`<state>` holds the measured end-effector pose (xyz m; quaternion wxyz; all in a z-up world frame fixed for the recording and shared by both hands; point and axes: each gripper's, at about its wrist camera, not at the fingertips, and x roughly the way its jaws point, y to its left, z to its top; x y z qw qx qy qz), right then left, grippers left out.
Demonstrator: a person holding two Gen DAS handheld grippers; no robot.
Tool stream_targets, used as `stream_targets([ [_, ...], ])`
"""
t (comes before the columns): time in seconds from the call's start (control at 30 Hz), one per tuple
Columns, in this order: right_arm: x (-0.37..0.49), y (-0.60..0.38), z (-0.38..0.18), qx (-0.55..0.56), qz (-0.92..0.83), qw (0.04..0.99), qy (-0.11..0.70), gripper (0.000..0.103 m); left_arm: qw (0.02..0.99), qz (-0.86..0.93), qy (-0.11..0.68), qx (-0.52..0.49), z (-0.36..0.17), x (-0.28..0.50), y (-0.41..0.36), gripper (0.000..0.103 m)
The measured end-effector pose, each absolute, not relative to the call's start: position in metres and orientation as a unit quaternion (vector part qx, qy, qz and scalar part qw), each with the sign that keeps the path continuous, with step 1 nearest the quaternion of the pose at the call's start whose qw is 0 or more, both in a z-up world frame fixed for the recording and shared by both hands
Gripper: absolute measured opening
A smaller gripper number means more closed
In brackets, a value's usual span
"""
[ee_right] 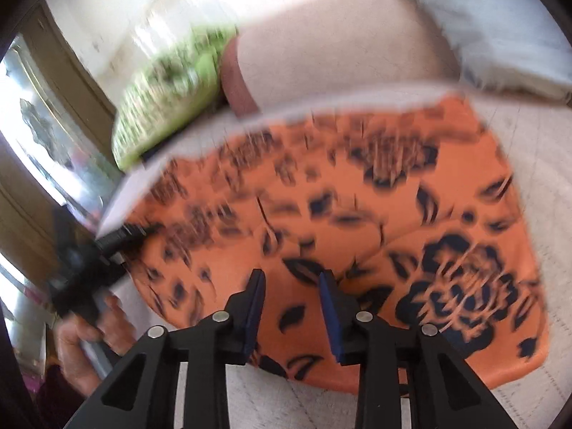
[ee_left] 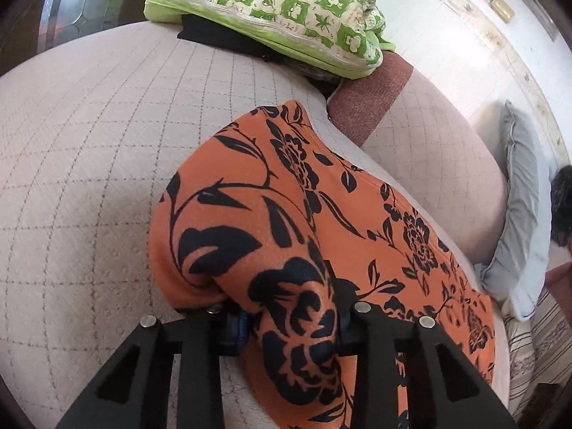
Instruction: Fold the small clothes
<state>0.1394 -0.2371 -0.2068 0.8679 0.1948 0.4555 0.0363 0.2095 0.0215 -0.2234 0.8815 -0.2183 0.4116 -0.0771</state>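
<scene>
- Orange garment with black flower print (ee_left: 286, 221): one, lying on the bed (ee_left: 89, 143).
- Green-and-cream checked quilt (ee_left: 286, 10), folded: one, at the far edge of the bed.
- Black fabric item (ee_left: 214, 34) under the quilt: one.
- Reddish-brown cushion (ee_left: 368, 100): one, beside the quilt.
- Grey pillow (ee_left: 522, 207): one, at the right edge of the bed.
- Tongs: two sets, the left tongs (ee_left: 286, 321) and the right tongs (ee_right: 291, 307).
- Fingers per set: two.
</scene>
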Motion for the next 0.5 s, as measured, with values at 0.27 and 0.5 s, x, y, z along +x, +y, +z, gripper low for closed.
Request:
stream_targets([
  [0.27, 0.117, -0.278, -0.177, 0.274, 0.037, 0.853, 0.443, 0.035, 0.858, -0.113, 0.431, -0.256, -0.223, 0.217, 0.028, 0.055],
  [0.5, 0.049, -0.367, -0.169, 0.437, 0.009, 0.809, 0.393, 0.067, 0.857, -0.106, 0.438, -0.248, -0.223, 0.217, 0.033, 0.036],
])
